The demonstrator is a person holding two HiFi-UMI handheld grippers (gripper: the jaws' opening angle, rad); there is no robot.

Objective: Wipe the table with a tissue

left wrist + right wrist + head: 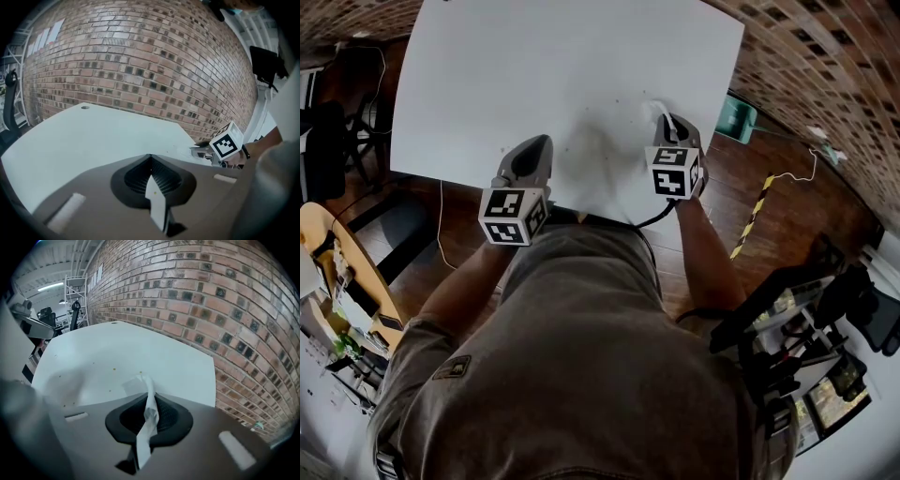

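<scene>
The white table (562,66) fills the upper middle of the head view. My right gripper (668,120) rests over its near right part, shut on a white tissue (659,111) that pokes out past the tips. In the right gripper view the tissue (142,380) sticks out of the closed jaws of the right gripper (149,392) and touches the table (117,348), with small dark specks (114,368) nearby. My left gripper (539,142) hovers at the table's near edge, shut with nothing in it. From the left gripper (150,157) I see the right gripper (202,151) low over the table (93,136).
A brick wall (140,61) stands behind the table. On the wooden floor to the right lie a green box (736,117) and yellow-black tape (753,216). An equipment rack (806,328) stands at the right, a black chair (323,141) at the left.
</scene>
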